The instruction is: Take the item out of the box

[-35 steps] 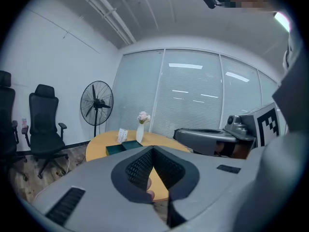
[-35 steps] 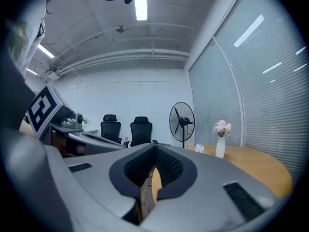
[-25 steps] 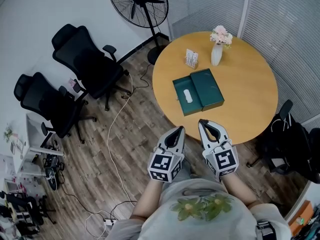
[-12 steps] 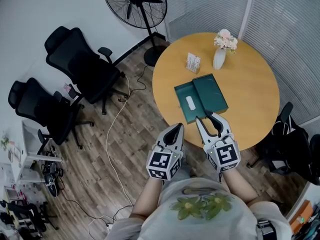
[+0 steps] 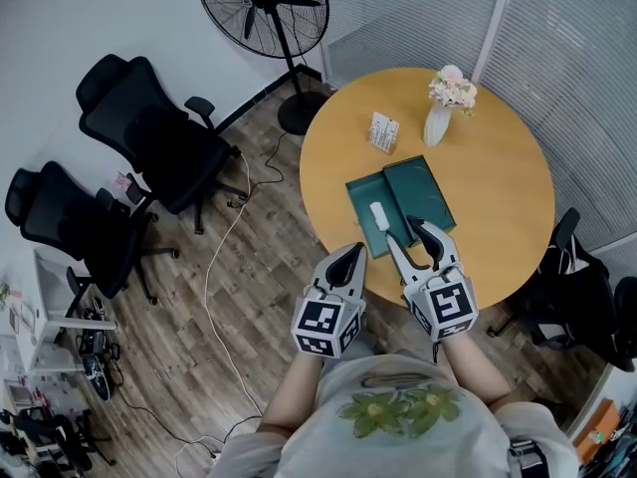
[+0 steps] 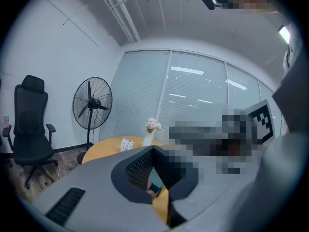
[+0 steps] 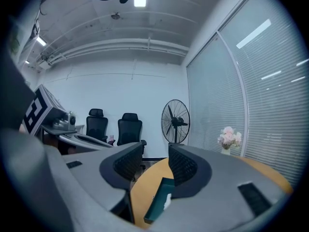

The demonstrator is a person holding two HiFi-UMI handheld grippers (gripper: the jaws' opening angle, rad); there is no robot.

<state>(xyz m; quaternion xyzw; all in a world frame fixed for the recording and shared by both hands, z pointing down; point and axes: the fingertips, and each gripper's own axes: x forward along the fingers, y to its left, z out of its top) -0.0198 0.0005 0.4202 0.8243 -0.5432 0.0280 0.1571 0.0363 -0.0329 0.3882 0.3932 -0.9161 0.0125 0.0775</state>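
Observation:
An open dark green box [image 5: 400, 201] lies on the round wooden table [image 5: 498, 182], its lid flat beside the tray. A small white item [image 5: 379, 214] rests in the left half. My right gripper [image 5: 409, 235] hovers over the box's near edge; its jaws are opening and nothing is between them. In the right gripper view the box [image 7: 157, 201] and white item [image 7: 167, 201] show beyond the spread jaws of the right gripper [image 7: 156, 159]. My left gripper [image 5: 354, 254] hangs just off the table's near edge with its tips together, holding nothing.
A white vase of pink flowers [image 5: 439, 116] and a small card stand [image 5: 383, 130] sit at the table's far side. A standing fan [image 5: 264, 6] and two black office chairs [image 5: 149, 127] are at the left. A cable [image 5: 211, 267] runs across the wood floor.
My right gripper's jaws have spread from shut to wide. Both grippers have come closer to the box's near edge. The left gripper stays shut.

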